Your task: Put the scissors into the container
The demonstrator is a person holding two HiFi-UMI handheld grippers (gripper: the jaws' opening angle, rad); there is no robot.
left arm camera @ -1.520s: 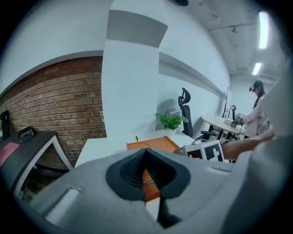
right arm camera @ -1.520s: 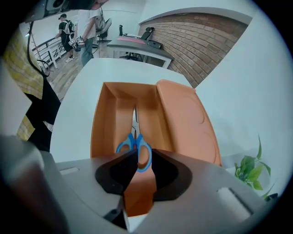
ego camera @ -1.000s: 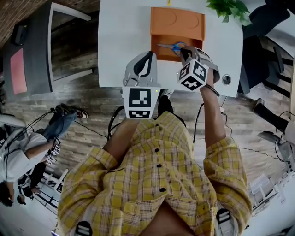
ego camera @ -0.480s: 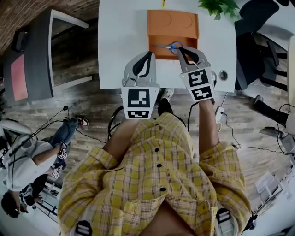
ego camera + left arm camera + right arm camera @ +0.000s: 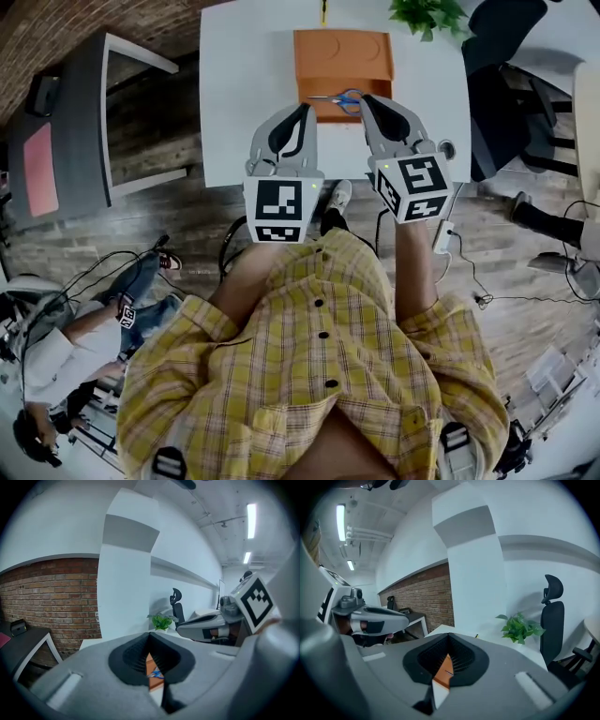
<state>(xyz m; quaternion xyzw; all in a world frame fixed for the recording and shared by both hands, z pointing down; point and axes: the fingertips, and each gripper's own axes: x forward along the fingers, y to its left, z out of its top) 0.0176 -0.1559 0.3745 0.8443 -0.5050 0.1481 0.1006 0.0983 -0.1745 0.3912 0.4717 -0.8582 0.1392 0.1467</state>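
Observation:
The scissors (image 5: 337,97), with blue handles, lie inside the near compartment of the orange container (image 5: 342,52) on the white table (image 5: 244,84). My right gripper (image 5: 367,99) is shut and empty, its tips just right of the scissor handles at the container's near edge. My left gripper (image 5: 302,110) hovers shut and empty over the table, left of the container's near corner. In the left gripper view, the scissors (image 5: 157,673) and container (image 5: 151,662) show through the slit under the closed left gripper (image 5: 150,637). Under the closed right gripper (image 5: 449,638), the right gripper view shows only a strip of the container (image 5: 443,667).
A potted plant (image 5: 422,14) stands at the table's far right, with a black office chair (image 5: 497,84) beside it. A cable hole (image 5: 448,148) sits near the table's right front corner. A dark side table (image 5: 56,122) stands left. A person (image 5: 56,347) sits on the floor at lower left.
My right gripper has drawn back from over the container toward me, its marker cube swinging down and nearer. The scissors stay in the container. The left gripper has hardly moved.

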